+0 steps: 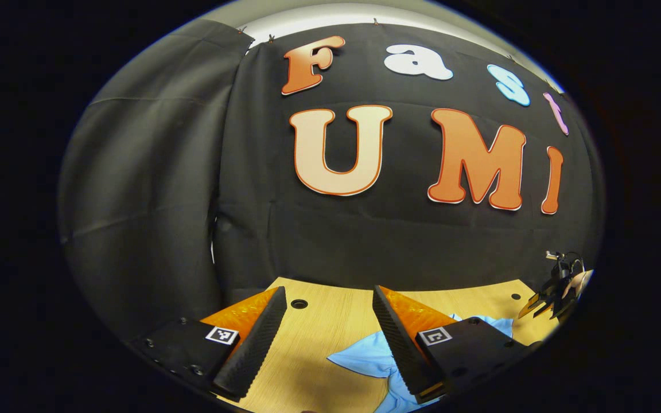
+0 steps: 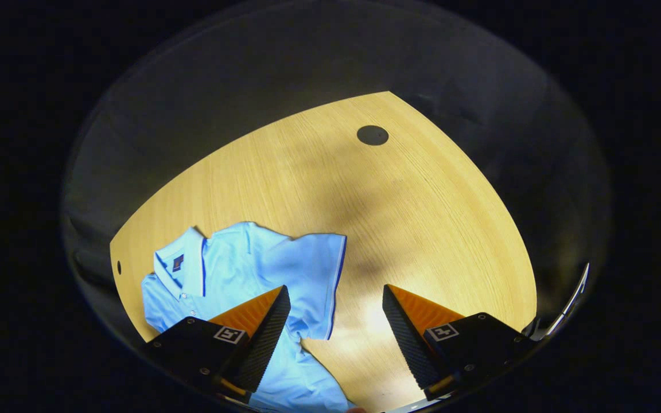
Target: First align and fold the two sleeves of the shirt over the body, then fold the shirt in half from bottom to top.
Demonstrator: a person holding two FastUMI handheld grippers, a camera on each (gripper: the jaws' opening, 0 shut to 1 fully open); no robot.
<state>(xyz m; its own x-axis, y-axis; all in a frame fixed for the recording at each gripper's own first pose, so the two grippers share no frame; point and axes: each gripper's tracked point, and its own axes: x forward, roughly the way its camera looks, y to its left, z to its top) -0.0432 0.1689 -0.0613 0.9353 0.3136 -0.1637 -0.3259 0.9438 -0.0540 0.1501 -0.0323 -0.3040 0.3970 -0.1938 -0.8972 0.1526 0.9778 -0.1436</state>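
Observation:
A light blue polo shirt (image 2: 250, 269) lies flat on the wooden table (image 2: 411, 218), collar toward the far left, one short sleeve (image 2: 319, 275) spread to the right with a dark trim line. My right gripper (image 2: 336, 310) hovers open above the sleeve's edge, its left finger over the shirt and nothing between the fingers. In the left gripper view, a corner of the shirt (image 1: 365, 358) shows beside the right finger. My left gripper (image 1: 327, 312) is open and empty above the table (image 1: 336, 310). The other gripper (image 1: 554, 289) shows far right.
Black cloth walls close in the table on the far side and left. Round dark holes (image 2: 372, 135) (image 1: 299, 303) sit in the tabletop near its far edge. Bare wood stretches to the right of the shirt.

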